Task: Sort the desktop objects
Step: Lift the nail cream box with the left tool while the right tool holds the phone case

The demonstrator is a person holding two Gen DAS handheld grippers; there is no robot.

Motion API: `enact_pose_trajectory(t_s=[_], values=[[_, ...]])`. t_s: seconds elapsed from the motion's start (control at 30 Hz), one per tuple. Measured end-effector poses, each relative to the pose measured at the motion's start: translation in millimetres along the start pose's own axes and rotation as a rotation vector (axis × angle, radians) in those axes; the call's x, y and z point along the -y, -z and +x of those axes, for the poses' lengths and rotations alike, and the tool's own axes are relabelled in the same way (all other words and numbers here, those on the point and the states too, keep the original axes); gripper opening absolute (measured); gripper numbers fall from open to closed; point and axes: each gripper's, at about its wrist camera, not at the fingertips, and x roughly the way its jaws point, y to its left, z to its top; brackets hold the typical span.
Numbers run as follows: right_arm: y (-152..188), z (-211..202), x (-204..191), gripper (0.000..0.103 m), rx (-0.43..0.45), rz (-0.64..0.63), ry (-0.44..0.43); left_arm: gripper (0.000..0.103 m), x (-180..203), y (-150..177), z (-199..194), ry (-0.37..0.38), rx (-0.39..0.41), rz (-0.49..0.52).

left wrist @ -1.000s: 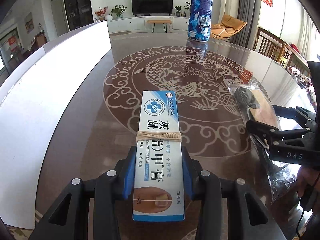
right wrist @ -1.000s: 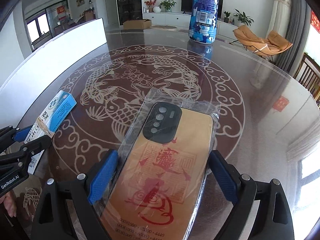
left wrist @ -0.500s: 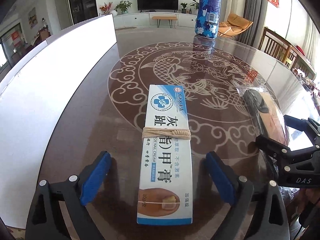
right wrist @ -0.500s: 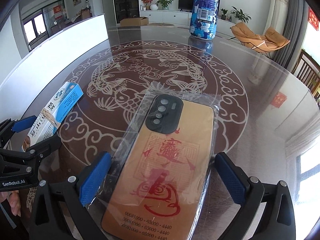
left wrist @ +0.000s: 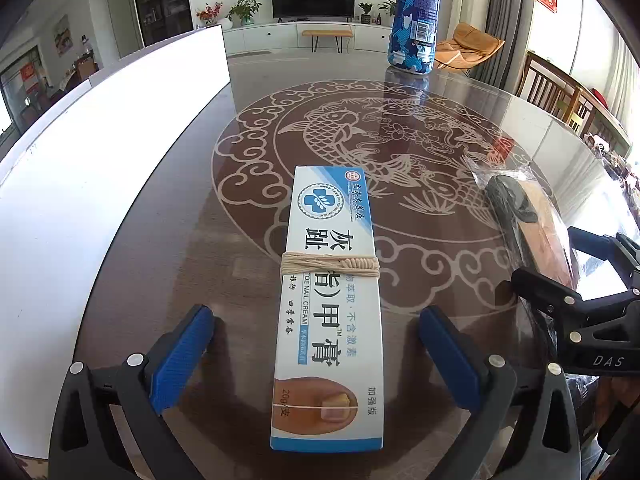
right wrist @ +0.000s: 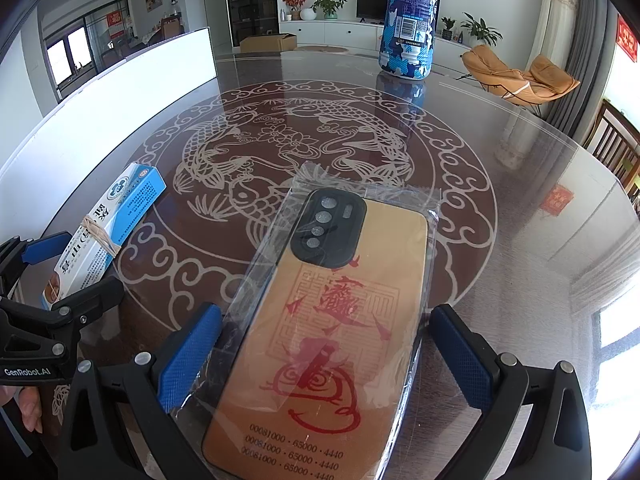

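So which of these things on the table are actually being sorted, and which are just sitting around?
Being sorted:
- nail cream box, lying between the left gripper's opening jaws, untouched
- bagged phone case, between the right gripper's open jaws

Just there:
- blue patterned bottle, standing at the far side of the table
- white board along the left

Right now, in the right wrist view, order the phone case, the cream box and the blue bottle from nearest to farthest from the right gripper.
1. Phone case in its clear bag: lying between the open fingers of the right gripper, centre.
2. Cream box: off to the left, by the left gripper.
3. Blue bottle: upright at the table's far side.
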Motion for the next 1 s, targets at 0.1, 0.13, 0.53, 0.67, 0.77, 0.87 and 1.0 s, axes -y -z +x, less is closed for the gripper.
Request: enact_pose_trajectory(t_s=[0.1, 0.13, 0.53, 0.67, 0.77, 0.87, 1.0], values=[[0.0, 0.1, 0.1, 0.103, 0.000, -0.002, -0.001, 0.103, 0.0, 0.0, 0.2, 0.000, 0.000, 0.000], [-0.1, 0.1, 0.1, 0.103, 0.000, -0.003, -0.002, 0.103, 0.2, 0.1, 0.4, 0.000, 0.000, 0.000], [-0.3, 0.3, 0.0, 0.103, -0.001, -0.005, -0.003, 0.103, 0.1, -0.4, 0.8, 0.000, 0.000, 0.000], [-0.2, 0.3, 0.0, 0.103, -0.001, -0.007, -0.004, 0.103, 0.2, -0.3, 1.0, 0.000, 0.000, 0.000], [-0.2, 0.2, 0.1, 0.103, -0.001, -0.009, -0.004, 0.103, 0.2, -0.1, 0.9, 0.001, 0.000, 0.001], [-0.1, 0.1, 0.1, 0.103, -0.002, -0.011, -0.005, 0.103, 0.3, 2.4, -1.0, 0.006, -0.003, 0.009], [-0.9, 1.1, 0.4, 0.103, -0.008, -0.019, -0.011, 0.103, 1.4, 6.4, -4.5, 0.015, -0.007, 0.022]])
